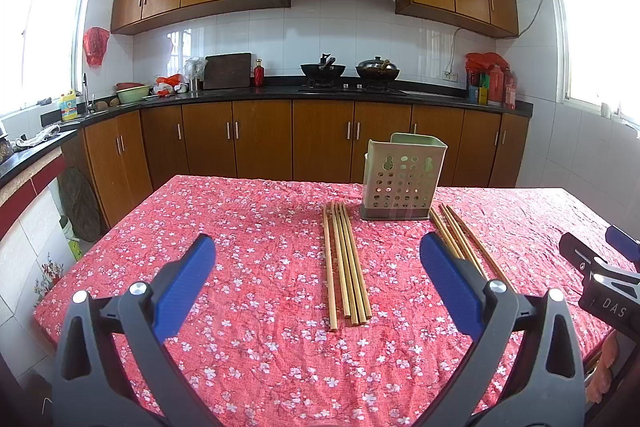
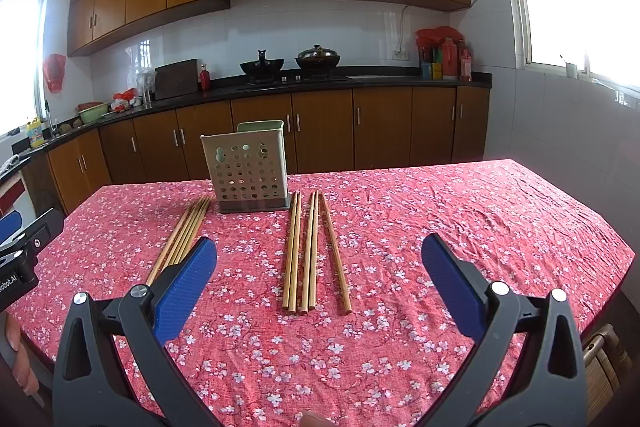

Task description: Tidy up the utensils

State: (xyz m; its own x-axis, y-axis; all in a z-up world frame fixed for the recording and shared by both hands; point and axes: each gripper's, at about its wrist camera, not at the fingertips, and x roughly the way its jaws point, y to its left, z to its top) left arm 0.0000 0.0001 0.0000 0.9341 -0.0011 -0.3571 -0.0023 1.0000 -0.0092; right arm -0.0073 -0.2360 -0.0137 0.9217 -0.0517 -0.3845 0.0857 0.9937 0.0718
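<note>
A pale green perforated utensil holder [image 1: 403, 177] stands upright on the red floral tablecloth [image 1: 240, 267]; it also shows in the right wrist view [image 2: 248, 169]. Several wooden chopsticks lie in a left bundle [image 1: 346, 263] [image 2: 182, 237] and a right bundle [image 1: 464, 241] [image 2: 312, 251], flat on the cloth either side of the holder. My left gripper [image 1: 318, 267] is open and empty, above the cloth in front of the left bundle. My right gripper [image 2: 320, 267] is open and empty, in front of the right bundle.
The right gripper's body [image 1: 600, 267] shows at the left view's right edge, the left gripper's body [image 2: 20, 247] at the right view's left edge. Kitchen cabinets and a counter with woks [image 1: 348, 71] stand behind the table. A wooden stool [image 2: 604, 359] sits by the table's right corner.
</note>
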